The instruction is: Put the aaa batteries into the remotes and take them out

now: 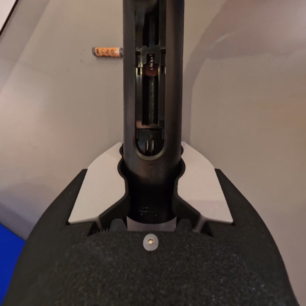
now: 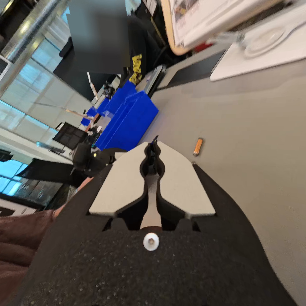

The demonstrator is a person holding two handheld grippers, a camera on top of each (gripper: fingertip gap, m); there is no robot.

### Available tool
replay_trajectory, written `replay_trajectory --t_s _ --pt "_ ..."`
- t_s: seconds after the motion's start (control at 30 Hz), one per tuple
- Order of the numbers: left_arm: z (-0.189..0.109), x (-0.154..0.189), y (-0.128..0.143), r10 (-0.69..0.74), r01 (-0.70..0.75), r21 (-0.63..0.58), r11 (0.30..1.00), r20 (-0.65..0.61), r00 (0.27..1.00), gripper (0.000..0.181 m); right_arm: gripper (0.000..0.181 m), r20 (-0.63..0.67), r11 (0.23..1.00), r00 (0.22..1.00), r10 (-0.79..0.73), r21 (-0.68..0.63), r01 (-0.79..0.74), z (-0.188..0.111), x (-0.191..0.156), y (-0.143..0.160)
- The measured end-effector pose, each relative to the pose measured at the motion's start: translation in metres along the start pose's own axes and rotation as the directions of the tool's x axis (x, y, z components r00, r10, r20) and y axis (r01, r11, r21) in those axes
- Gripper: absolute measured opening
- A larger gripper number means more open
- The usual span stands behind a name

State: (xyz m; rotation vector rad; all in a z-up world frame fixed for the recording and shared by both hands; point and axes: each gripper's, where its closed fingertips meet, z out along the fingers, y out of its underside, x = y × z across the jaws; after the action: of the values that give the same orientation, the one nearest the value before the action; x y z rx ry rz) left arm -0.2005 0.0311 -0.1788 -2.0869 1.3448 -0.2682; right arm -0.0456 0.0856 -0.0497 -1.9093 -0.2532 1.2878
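In the left wrist view my left gripper [image 1: 151, 146] is shut on the near end of a black remote [image 1: 130, 99], which points straight away from me. Its battery compartment [image 1: 151, 102] is open and uncovered, and the near slot looks empty. An orange AAA battery [image 1: 107, 52] lies on the grey table just left of the remote. In the tilted, blurred right wrist view my right gripper [image 2: 153, 146] is shut on a thin dark flat piece [image 2: 153, 149], held above the table. An orange battery [image 2: 197, 146] lies on the table to its right.
Blue bins [image 2: 130, 119] stand on the table beyond the right gripper. A white tray [image 2: 258, 63] sits at the far right. A dark device [image 2: 86, 159] and a person's sleeve [image 2: 19, 235] are at the left. A blue corner [image 1: 10, 235] shows at lower left. The tips of one gripper are about 20 cm away from the tips of the other. The orange AAA battery [image 1: 107, 52] sits 12 cm or so from the ends of my left fingers.
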Motion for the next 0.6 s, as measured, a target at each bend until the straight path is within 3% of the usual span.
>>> replay_trajectory --t_s 0.1,0.23,0.37,0.6 --pt "-0.009 -0.01 0.012 -0.059 0.059 -0.009 0.998 0.03 0.998 0.06 0.002 -0.189 0.983 0.973 -0.132 0.101 0.153 -0.026 0.008 -0.028" --pt "-0.024 -0.025 0.022 -0.17 0.171 -0.007 0.985 0.078 0.982 0.06 0.002 -0.46 0.956 0.855 -0.24 0.043 0.292 -0.043 0.036 -0.023" --pt "-0.026 -0.025 0.029 -0.21 0.21 0.009 0.978 0.087 0.974 0.06 0.002 -0.544 0.968 0.812 -0.212 -0.001 0.252 -0.045 0.061 0.003" --pt "-0.014 -0.013 0.038 -0.199 0.202 -0.035 0.979 0.079 0.977 0.06 0.007 -0.653 0.987 0.754 -0.076 0.058 0.15 -0.062 0.087 0.059"
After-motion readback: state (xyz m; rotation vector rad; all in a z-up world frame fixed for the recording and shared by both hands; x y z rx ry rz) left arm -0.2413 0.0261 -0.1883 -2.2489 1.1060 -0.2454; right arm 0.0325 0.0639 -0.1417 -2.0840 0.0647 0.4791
